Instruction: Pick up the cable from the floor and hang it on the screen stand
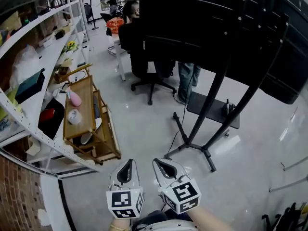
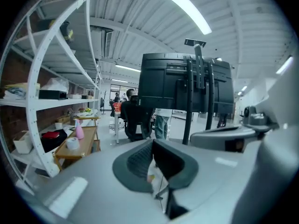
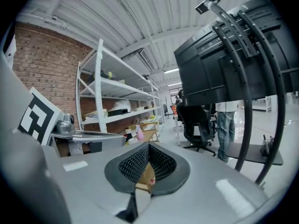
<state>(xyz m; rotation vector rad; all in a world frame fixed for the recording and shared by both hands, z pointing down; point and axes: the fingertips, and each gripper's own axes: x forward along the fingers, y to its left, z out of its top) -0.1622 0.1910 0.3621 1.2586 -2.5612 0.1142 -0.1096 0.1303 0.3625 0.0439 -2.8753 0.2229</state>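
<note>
Our left gripper [image 1: 128, 163] and right gripper [image 1: 159, 162] sit low before us, side by side, both with jaws clenched on nothing. Ahead we see the screen stand [image 1: 211, 100], with no cable hung on it that we can make out. The cable [image 1: 176, 137] lies on the floor by the stand's base, well apart from both grippers. We judge nothing done yet: reaching, grasping, lifting and hanging are all left.

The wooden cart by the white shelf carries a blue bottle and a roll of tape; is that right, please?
Not quite: the head view shows the bottle on the wooden cart is pink, not blue; the roll of tape is there.
</note>
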